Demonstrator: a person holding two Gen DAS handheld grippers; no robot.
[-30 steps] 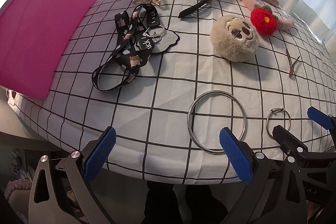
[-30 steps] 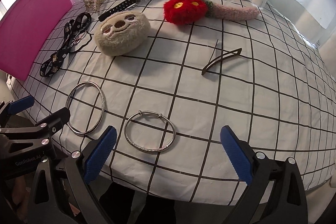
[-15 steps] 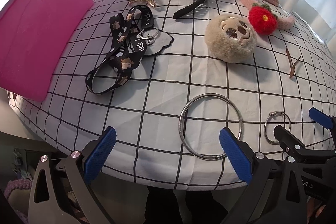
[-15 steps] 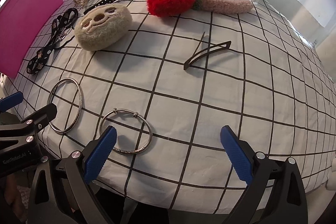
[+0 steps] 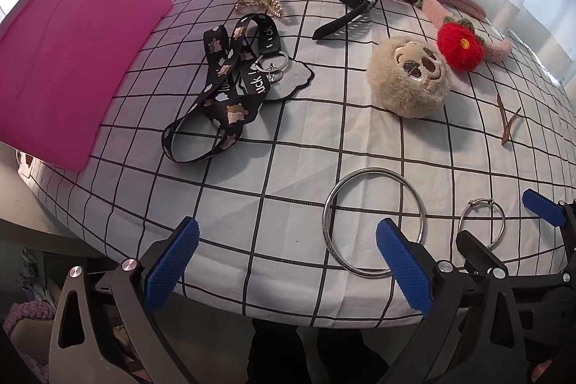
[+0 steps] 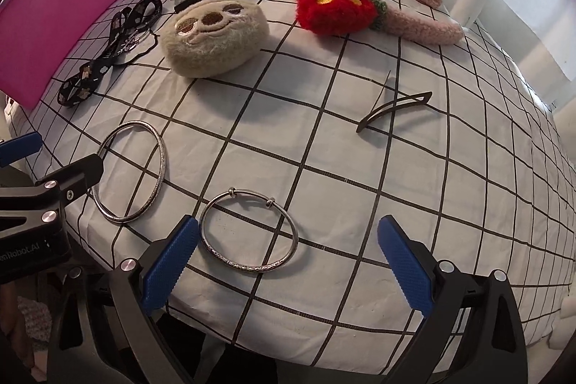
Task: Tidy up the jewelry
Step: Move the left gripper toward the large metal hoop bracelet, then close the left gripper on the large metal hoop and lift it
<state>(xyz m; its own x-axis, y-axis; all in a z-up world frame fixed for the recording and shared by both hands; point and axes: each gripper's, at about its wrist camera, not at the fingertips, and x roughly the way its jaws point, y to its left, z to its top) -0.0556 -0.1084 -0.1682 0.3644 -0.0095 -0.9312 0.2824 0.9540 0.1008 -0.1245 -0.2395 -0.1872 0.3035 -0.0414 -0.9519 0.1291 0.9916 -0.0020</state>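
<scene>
Both tools are spread wide and hold nothing. The left tool point(image 5: 286, 267) hangs at the near edge of the surface point(image 5: 273, 168), close to the big silver ring point(image 5: 374, 222). The right tool point(image 6: 288, 263) hangs over the small silver bangle point(image 6: 249, 231). Both rings lie flat, side by side, near the fluffy sloth toy point(image 6: 214, 38).

Matt white cloth point(image 6: 324, 139) with a black grid, lightly creased. On it a large bangle point(image 6: 131, 171) of shiny metal; beside that, a smaller bracelet point(image 6: 249, 233), polished metal, patterned rim. Beyond the large bangle, a fuzzy plush pouch point(image 6: 214, 36). Gripper pads point(image 6: 169, 267): ribbed blue.
</scene>
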